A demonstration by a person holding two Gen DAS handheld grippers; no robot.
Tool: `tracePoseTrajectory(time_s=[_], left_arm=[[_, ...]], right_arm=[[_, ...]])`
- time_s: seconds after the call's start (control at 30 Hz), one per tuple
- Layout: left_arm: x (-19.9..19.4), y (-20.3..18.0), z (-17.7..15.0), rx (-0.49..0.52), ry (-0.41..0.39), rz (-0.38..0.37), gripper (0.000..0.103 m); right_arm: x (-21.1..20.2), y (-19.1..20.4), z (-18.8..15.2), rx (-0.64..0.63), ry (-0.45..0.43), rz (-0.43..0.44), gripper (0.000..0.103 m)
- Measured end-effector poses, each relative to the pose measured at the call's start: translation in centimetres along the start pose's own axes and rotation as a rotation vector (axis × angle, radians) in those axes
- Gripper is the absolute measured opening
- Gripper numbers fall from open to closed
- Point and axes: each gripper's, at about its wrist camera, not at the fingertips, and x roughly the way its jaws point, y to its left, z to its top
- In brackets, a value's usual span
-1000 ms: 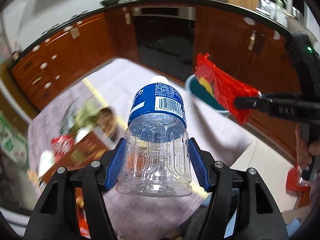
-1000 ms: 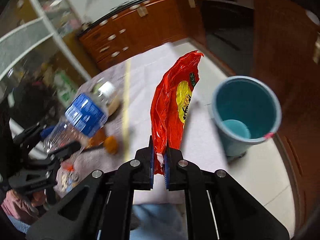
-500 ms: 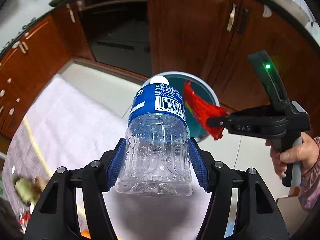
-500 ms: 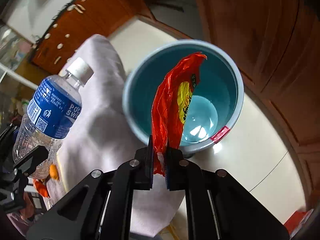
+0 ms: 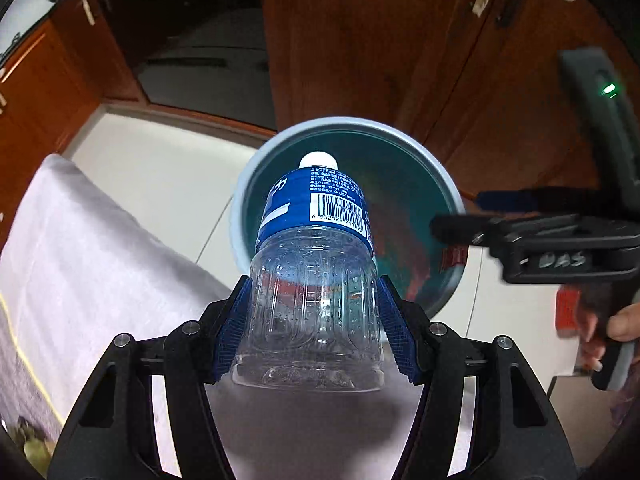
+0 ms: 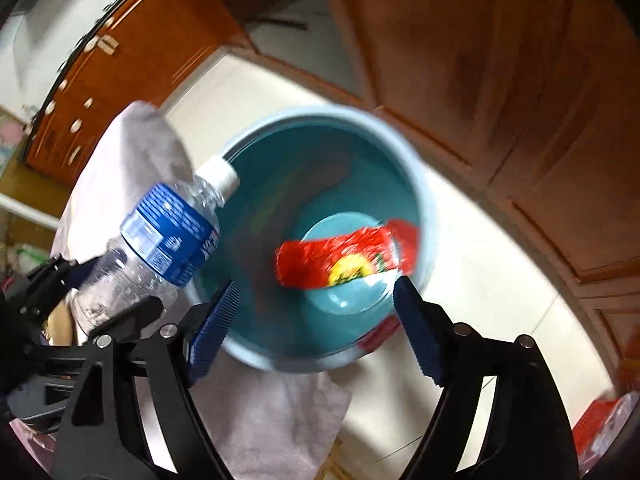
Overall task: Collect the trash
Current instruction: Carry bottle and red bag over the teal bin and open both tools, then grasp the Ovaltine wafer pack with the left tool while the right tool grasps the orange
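Observation:
My left gripper (image 5: 314, 330) is shut on an empty clear water bottle (image 5: 316, 272) with a blue label and white cap, held over the near rim of a teal trash bin (image 5: 400, 152). The bottle also shows in the right wrist view (image 6: 160, 240), cap pointing at the bin (image 6: 264, 148). My right gripper (image 6: 316, 332) is open and empty just above the bin. The red and yellow snack wrapper (image 6: 348, 258) lies blurred inside the bin. The right gripper also shows in the left wrist view (image 5: 460, 216), over the bin's right rim.
Brown wooden cabinets (image 5: 360, 40) stand right behind the bin. A pale cloth-covered table (image 5: 80, 240) lies to the left, its corner against the bin. The floor is cream tile (image 6: 500, 280). Red packaging (image 6: 600, 428) lies on the floor at the far right.
My right gripper has opened and the red wrapper has dropped into the bin. My left gripper has carried the bottle closer over the bin.

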Motion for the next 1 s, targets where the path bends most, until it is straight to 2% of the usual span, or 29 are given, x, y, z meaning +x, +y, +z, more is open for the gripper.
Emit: tracePoseTrajectory(time_s=[0.17,0.3,0.53,0.73,0.9,1.0], left_arm=[[2.7,-0.3,0.7,0.009,0.055,-0.031,0.064],[4.2,-0.4,0.7,0.008,0.078,-0.011,0.070],[4.1,-0.1,0.6,-0.010,0.081,-0.002,0.074],[1.3,0.6,-0.5,-0.046,0.038,0.023,0.075],[-3.2,1.2,-3.0,-0.100,-0.023,0.041,0.077],[-6.3,2.1,-5.2,-0.141,-0.067,0.062,0.088]], right_arm=[[-0.9,-1.3,0.2,0.057,-0.033,-0.030,0.085],[-0.7,-0.9,0.2,0.061,-0.027,-0.038,0.085],[-1.1,-0.1,0.1,0.045,-0.020,-0.032,0.085],[-1.9,0.7,-0.5,0.045,-0.020,-0.040,0.085],[-4.0,3.0,-1.6,0.005,-0.044,-0.017,0.088],[-5.2,5.3,-2.7,-0.047,-0.056,0.004,0.088]])
